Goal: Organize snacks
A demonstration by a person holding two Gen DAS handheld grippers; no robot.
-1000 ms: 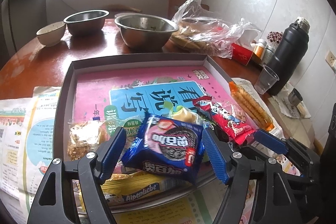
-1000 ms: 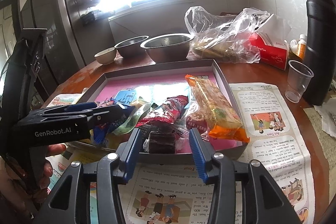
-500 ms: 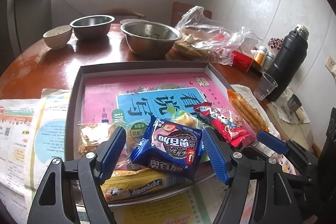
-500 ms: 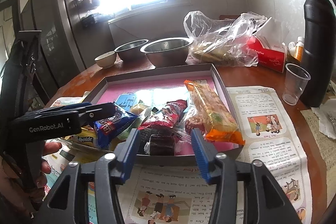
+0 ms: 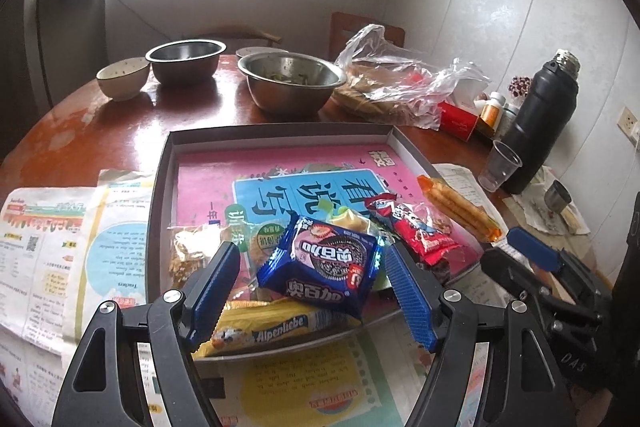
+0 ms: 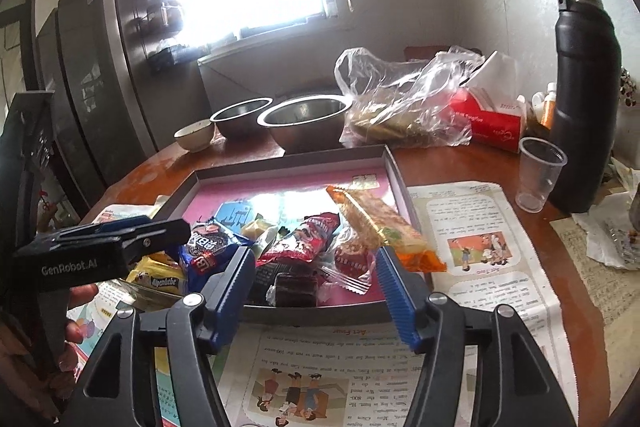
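Left wrist view: left gripper (image 5: pixel 312 279) with jaws spread, the blue cookie packet (image 5: pixel 320 263) lying between them with a gap at either side, atop the snack heap at the near edge of the grey tray (image 5: pixel 160 187); yellow Alpenliebe pack (image 5: pixel 272 327) just below it. Right wrist view: right gripper (image 6: pixel 316 275), jaws opening, over the tray's near rim; dark brown wrapped snack (image 6: pixel 296 289) between the jaws, untouched; orange cracker pack (image 6: pixel 380 227) toward the tray's right wall
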